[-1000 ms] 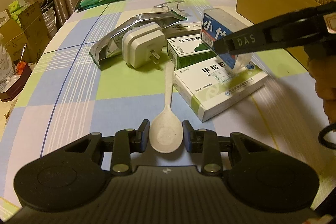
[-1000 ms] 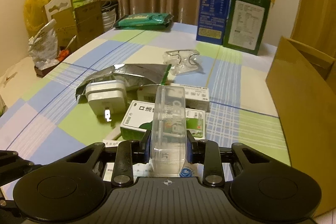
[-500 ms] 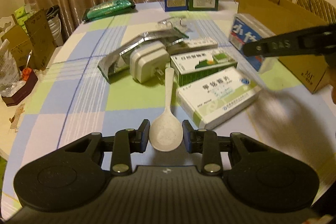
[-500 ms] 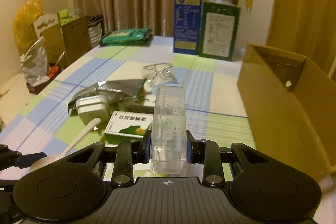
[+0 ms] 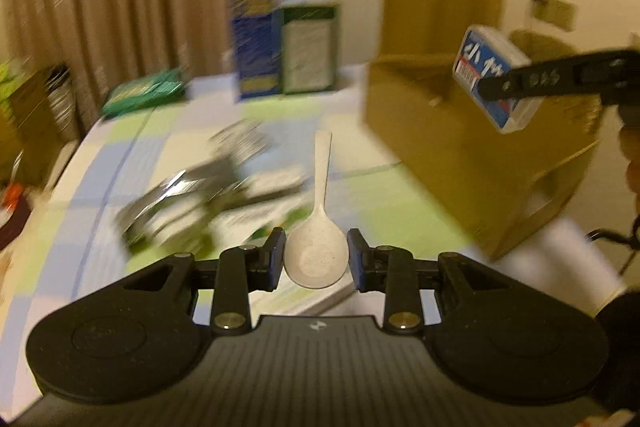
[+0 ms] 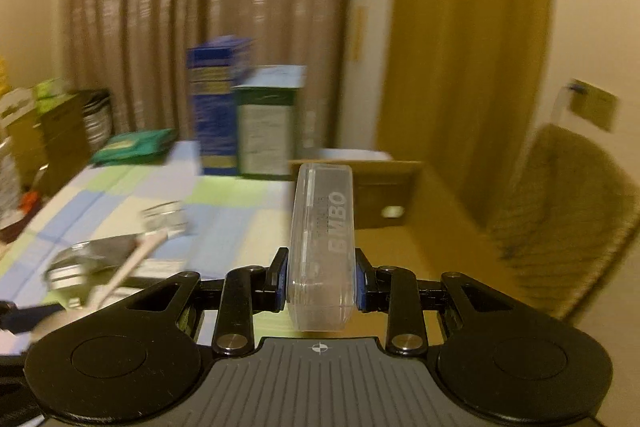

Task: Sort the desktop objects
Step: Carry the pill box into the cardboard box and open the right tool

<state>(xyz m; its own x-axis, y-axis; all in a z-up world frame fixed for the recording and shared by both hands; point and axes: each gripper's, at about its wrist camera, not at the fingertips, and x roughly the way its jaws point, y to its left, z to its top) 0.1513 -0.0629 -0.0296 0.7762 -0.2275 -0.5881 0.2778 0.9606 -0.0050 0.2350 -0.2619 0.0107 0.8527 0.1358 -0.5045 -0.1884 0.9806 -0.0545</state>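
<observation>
A: Presently, where do the items stand?

B: Clear plastic case (image 6: 322, 247) is clamped in the right hand-held gripper (image 6: 320, 281), held above the cardboard box (image 6: 404, 227). Pale spoon (image 5: 316, 227) is pinched by its bowl in the left hand-held gripper (image 5: 316, 261), over the tabletop (image 5: 380, 203).

A: Step in hand?

B: Carrying to the box, in my judgement. Next: bring each over the box's opening, then release. Remaining clutter is blurred.

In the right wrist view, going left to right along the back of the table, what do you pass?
Green packet → tall blue box → green box → cardboard box → woven chair.
</observation>
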